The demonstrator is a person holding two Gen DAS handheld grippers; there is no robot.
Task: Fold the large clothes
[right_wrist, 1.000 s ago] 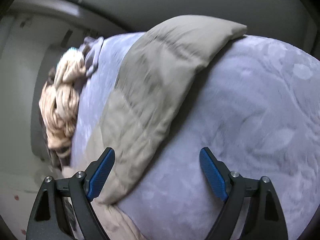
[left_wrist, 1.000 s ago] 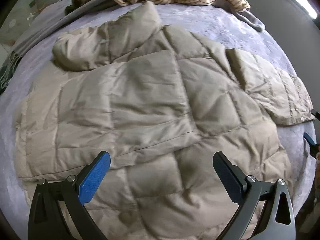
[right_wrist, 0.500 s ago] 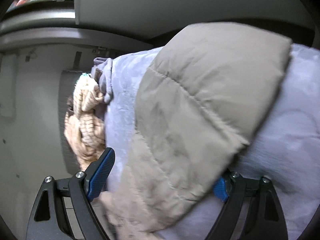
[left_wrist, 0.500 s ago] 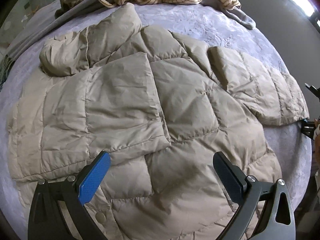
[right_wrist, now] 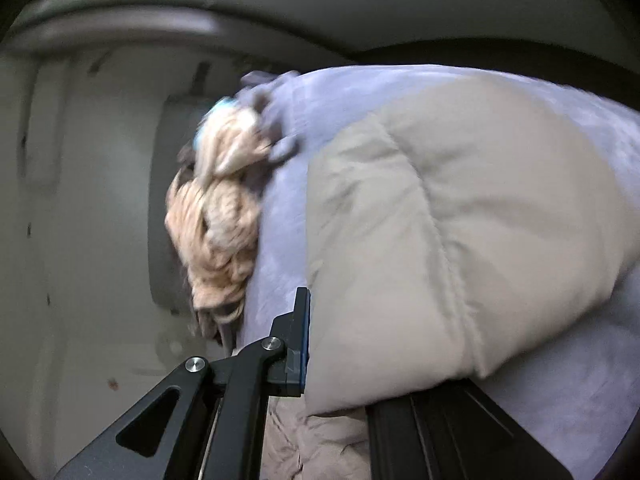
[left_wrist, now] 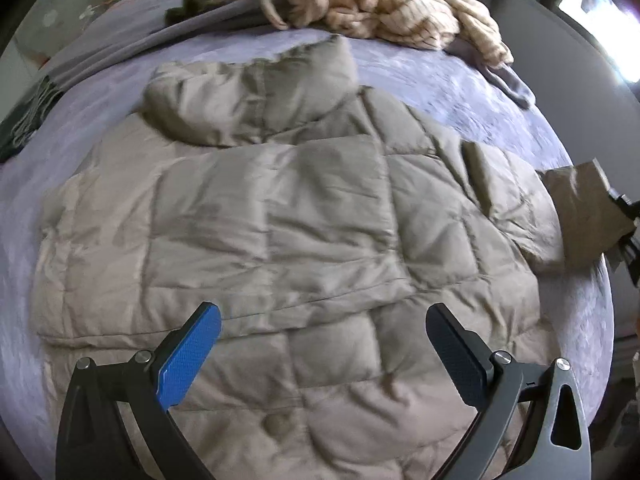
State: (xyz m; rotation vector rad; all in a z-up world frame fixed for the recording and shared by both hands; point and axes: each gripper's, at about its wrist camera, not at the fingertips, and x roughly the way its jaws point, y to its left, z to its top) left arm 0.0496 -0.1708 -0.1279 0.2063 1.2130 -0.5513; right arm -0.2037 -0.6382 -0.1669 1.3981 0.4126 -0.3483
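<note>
- Our left gripper [left_wrist: 322, 354] hovers, fingers apart, above the tan quilted jacket [left_wrist: 280, 240] lying on the purple blanket [left_wrist: 460, 80].
- Our right gripper [right_wrist: 344, 356] is closing, its fingers clamping the puffy sleeve [right_wrist: 460, 240].

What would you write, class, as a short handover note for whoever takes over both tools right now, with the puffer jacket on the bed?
Left tool: open, empty, hanging over the jacket's lower part.
Right tool: jaws closing, the sleeve end between them and lifted off the bed cover.
Beige puffer jacket: spread flat on the cover; one sleeve already lies folded across the body.
Pile of other clothes: at the far edge of the bed, untouched.
Left to do: probably carry the held sleeve across the body, then fold the jacket in half.
</note>
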